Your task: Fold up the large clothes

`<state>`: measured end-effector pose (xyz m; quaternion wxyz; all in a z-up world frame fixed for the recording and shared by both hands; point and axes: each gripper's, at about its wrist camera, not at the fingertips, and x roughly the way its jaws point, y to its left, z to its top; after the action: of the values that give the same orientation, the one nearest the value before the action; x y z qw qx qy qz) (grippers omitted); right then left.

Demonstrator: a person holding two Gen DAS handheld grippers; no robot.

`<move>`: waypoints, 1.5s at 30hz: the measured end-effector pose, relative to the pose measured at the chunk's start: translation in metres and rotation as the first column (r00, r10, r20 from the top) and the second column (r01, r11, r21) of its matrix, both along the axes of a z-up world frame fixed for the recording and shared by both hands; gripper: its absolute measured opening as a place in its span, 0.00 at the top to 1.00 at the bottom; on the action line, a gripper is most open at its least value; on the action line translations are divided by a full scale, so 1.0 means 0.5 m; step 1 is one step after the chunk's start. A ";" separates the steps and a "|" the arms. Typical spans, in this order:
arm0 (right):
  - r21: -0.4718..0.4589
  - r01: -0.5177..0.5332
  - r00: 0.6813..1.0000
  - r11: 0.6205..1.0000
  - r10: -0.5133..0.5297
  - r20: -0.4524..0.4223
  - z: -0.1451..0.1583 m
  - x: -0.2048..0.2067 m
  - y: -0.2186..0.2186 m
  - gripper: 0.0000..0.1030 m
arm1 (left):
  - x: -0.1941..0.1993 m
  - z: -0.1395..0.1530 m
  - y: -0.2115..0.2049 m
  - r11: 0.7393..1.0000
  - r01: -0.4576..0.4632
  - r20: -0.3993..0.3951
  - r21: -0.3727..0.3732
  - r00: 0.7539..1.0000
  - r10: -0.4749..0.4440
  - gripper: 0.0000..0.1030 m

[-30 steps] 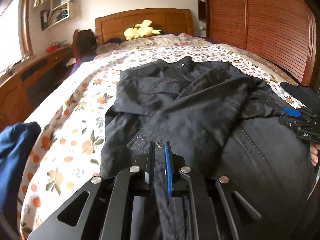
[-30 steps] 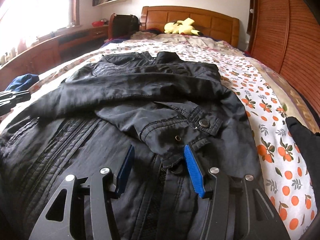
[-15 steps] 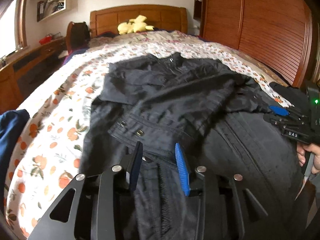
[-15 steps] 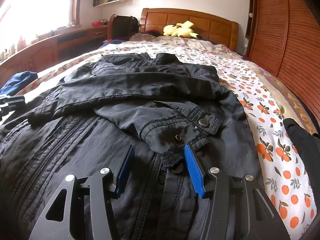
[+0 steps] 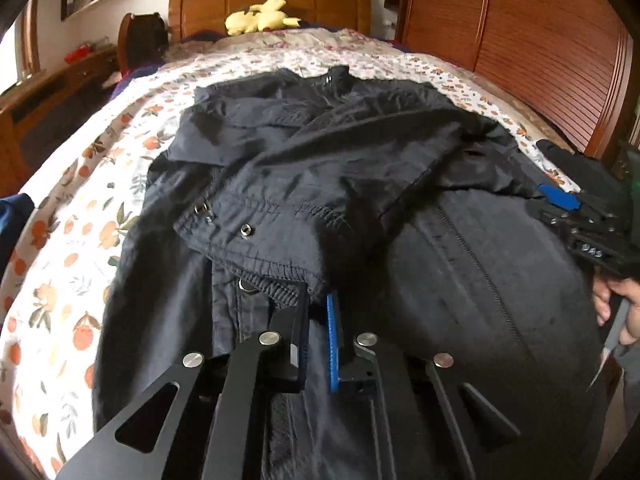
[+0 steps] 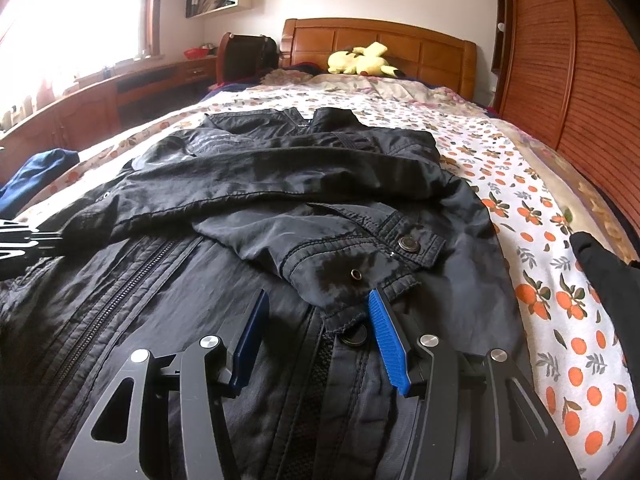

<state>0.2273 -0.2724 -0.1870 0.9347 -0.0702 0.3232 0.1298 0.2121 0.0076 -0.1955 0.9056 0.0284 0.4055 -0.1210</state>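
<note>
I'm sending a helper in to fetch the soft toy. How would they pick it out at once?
Start at the wooden headboard at the bed's far end. The plush toy lies just below it on the bedding, beyond the black jacket. It is the only pale yellow thing there.

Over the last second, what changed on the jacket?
The left gripper came in on the near sleeve cuff; its jaws opened, then shut on the cuff's edge. The right gripper stayed open over the other cuff. The black jacket stayed put.
</note>
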 end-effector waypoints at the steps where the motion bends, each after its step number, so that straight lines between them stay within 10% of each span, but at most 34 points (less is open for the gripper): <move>1: 0.003 -0.003 1.000 1.000 0.003 -0.003 0.000 0.001 0.000 0.50 | -0.011 0.008 -0.004 1.000 0.004 0.008 0.003 1.000 -0.005 0.94; 16: 0.032 -0.014 1.000 0.999 0.014 -0.013 0.001 0.005 -0.010 0.49 | -0.092 0.053 -0.015 0.998 -0.054 0.017 0.031 0.998 0.053 0.94; 25: 0.020 -0.011 1.000 1.000 0.011 -0.011 0.002 0.005 -0.004 0.48 | -0.170 0.105 0.056 0.985 -0.168 0.112 0.036 0.980 0.163 0.04; 45: -0.069 0.239 0.964 0.969 -0.245 -0.099 0.042 -0.142 -0.148 0.48 | -0.207 0.050 0.185 0.993 -0.114 0.082 -0.028 0.990 0.116 0.03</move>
<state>0.1562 -0.3463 -0.1663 0.9226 -0.0494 0.3825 0.0092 0.1088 0.1003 -0.1706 0.9275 -0.0003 0.3668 -0.0719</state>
